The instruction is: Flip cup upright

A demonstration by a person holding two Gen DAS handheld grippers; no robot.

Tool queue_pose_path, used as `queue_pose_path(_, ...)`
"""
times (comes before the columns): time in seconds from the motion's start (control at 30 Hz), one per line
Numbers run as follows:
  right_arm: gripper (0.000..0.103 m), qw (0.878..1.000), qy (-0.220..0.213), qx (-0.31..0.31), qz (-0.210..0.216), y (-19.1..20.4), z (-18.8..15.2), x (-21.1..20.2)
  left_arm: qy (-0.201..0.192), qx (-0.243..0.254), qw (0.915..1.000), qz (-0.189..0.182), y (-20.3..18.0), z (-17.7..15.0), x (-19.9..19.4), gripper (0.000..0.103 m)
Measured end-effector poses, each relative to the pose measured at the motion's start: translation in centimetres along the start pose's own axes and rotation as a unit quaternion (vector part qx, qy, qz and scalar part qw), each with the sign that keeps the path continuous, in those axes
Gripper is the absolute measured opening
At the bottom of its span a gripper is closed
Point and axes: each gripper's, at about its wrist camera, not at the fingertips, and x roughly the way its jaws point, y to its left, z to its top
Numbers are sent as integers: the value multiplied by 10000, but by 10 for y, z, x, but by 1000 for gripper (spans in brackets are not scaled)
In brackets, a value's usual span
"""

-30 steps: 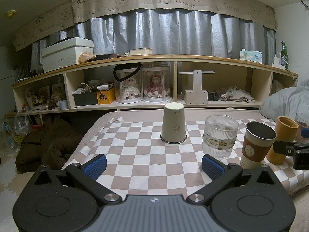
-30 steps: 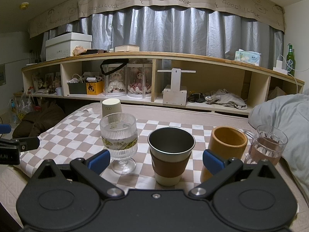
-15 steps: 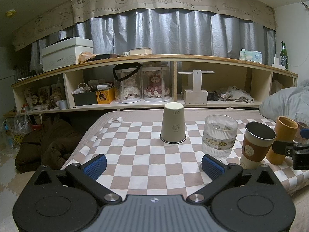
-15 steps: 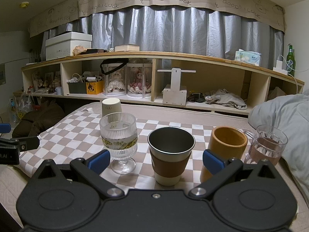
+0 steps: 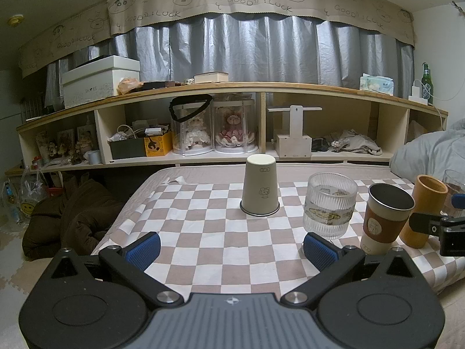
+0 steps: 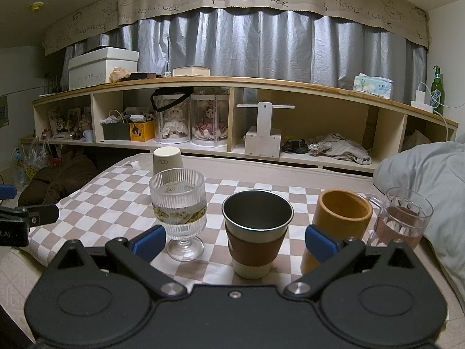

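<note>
A cream cup (image 5: 260, 186) stands upside down, rim down, on the checkered cloth (image 5: 203, 232), straight ahead of my left gripper (image 5: 232, 251). That gripper is open and empty, well short of the cup. In the right wrist view the same cup (image 6: 167, 160) shows at the far left, partly hidden behind a ribbed glass. My right gripper (image 6: 235, 242) is open and empty, with a brown-sleeved metal cup (image 6: 257, 232) between its fingers' line of sight.
A ribbed stemmed glass (image 6: 178, 212) with water, an orange cup (image 6: 340, 221) and a glass mug (image 6: 402, 218) stand upright in a row. A grey pillow (image 6: 430, 180) lies at right. A cluttered shelf (image 5: 261, 133) runs behind the table.
</note>
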Motion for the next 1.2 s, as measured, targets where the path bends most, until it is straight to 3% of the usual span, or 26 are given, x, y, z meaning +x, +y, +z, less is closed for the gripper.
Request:
queue_pose_path(0.63,103,10000,-12,21,47,-1,-4,-1,-11,-78,10000,-18,1,-1,0,103)
queue_pose_path(0.9,103,9999,-77,27,124,2,4,-8,17,78,9997,-230,-6,28,17,103)
queue_pose_path(1.07,103,9997,-89,84,201,0,7,-13,52,0,9999,-127,-4,51,42,103)
queue_pose_path(1.2,103,9995,-114,112,280,-3,5,-17,145,110,9989,-422,-8,71,75,103)
